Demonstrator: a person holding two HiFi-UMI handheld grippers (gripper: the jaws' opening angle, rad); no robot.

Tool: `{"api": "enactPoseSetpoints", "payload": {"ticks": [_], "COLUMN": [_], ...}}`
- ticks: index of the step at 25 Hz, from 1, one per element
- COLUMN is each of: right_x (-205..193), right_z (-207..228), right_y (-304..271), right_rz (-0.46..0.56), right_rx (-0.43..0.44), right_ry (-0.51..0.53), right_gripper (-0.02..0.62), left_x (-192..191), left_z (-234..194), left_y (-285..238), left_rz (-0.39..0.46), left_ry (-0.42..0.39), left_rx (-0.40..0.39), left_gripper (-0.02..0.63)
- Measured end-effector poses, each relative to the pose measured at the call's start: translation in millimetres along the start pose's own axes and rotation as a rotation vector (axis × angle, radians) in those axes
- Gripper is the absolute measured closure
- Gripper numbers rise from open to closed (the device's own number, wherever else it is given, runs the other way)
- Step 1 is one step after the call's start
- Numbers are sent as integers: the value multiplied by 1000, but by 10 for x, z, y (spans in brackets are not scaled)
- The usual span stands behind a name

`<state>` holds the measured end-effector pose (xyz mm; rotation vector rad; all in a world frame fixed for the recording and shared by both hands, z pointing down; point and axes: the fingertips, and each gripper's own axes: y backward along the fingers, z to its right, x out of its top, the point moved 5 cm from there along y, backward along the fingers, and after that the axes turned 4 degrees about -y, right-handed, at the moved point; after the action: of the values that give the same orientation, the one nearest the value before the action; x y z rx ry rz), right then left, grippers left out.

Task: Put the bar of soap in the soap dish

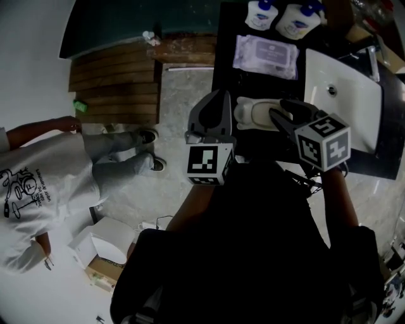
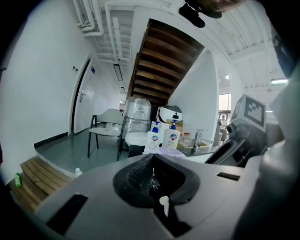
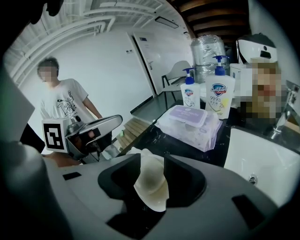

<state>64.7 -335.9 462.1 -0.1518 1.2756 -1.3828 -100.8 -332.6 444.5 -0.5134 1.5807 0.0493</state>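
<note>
While the head view looks down, a big dark counter [image 1: 225, 63] fills the top of the picture. A white sink [image 1: 345, 107] is set in its right side. To the left are brown wooden steps [image 1: 114, 82], and a person in a white shirt [image 1: 38, 183] stands on the floor near them.

On the counter lies a soft pack of wipes [image 1: 266, 56]. Behind it stand two white pump bottles [image 1: 261, 14] [image 1: 297, 20], side by side.

The left gripper [image 2: 152, 173] is up in the air, off the left edge of the counter. Its two jaws are closed tight together, and nothing shows between them.

The right gripper [image 1: 278, 115] points down at the counter, just left of the sink. Its jaws are spread wide apart. The bar of soap [image 3: 152, 185] is pale and creamy and sits tilted in the gap. There is dark space beside it, so the jaws do not squeeze it.

Right under the soap is a white thing that looks like the soap dish [image 1: 250, 117], in front of the wipes. I cannot tell if the soap sits all the way down in it.
</note>
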Motion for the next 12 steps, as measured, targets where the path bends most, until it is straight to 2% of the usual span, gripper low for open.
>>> {"api": "enactPoseSetpoints", "payload": {"ticks": [7, 12], "right_x": [35, 161], "right_z": [-5, 59], "right_y": [-9, 184], "right_rz": [31, 149], "right_rx": [-2, -28], "right_ry": [9, 47], "right_gripper": [454, 454], "left_x": [38, 64], "left_z": [-8, 14], "left_y": [33, 41], "left_rz": [7, -3], "left_ry": [-8, -18], "left_rx": [2, -2], "left_gripper": [603, 603]}}
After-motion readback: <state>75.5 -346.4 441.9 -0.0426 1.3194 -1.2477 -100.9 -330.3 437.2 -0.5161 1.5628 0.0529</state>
